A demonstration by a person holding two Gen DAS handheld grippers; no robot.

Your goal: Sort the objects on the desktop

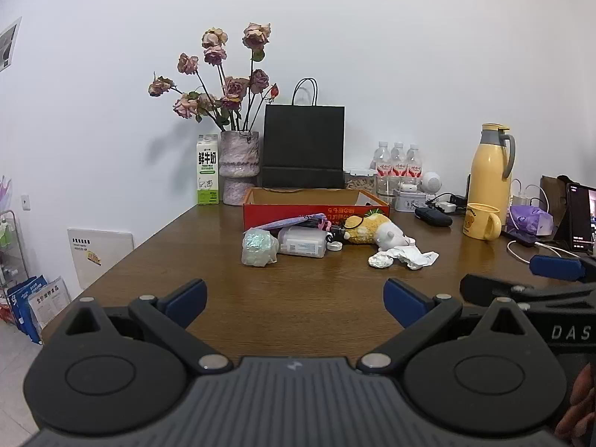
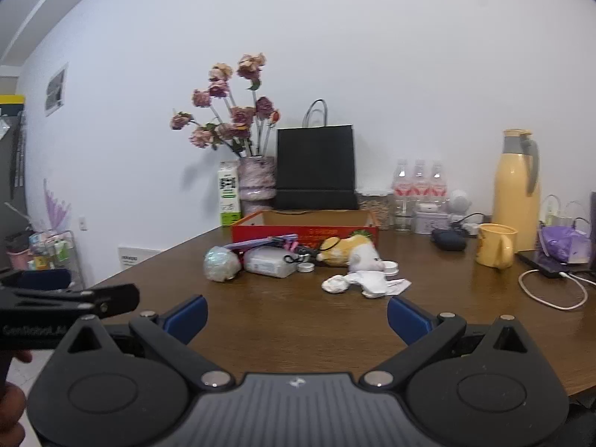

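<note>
A small heap lies mid-table in front of a red cardboard box [image 1: 316,211] [image 2: 305,234]: a shiny crumpled wrapper [image 1: 259,247] [image 2: 221,263], a white bottle on its side [image 1: 302,242] [image 2: 269,262], a purple folded umbrella [image 1: 294,221] [image 2: 260,242], a yellow and white plush toy [image 1: 376,231] [image 2: 352,253], a small white cap [image 1: 334,246] [image 2: 306,268] and crumpled white tissue [image 1: 404,257] [image 2: 363,283]. My left gripper [image 1: 296,303] and my right gripper [image 2: 297,316] both hover open over bare wood, well short of the heap, nothing between their fingers.
Along the wall stand a milk carton [image 1: 207,169], a vase of dried roses [image 1: 238,165], a black paper bag [image 1: 303,147], water bottles [image 1: 398,164], a yellow thermos [image 1: 491,171] and a yellow mug [image 1: 481,221]. Cables, a purple pack [image 2: 564,244] and a phone [image 1: 581,218] crowd the right side.
</note>
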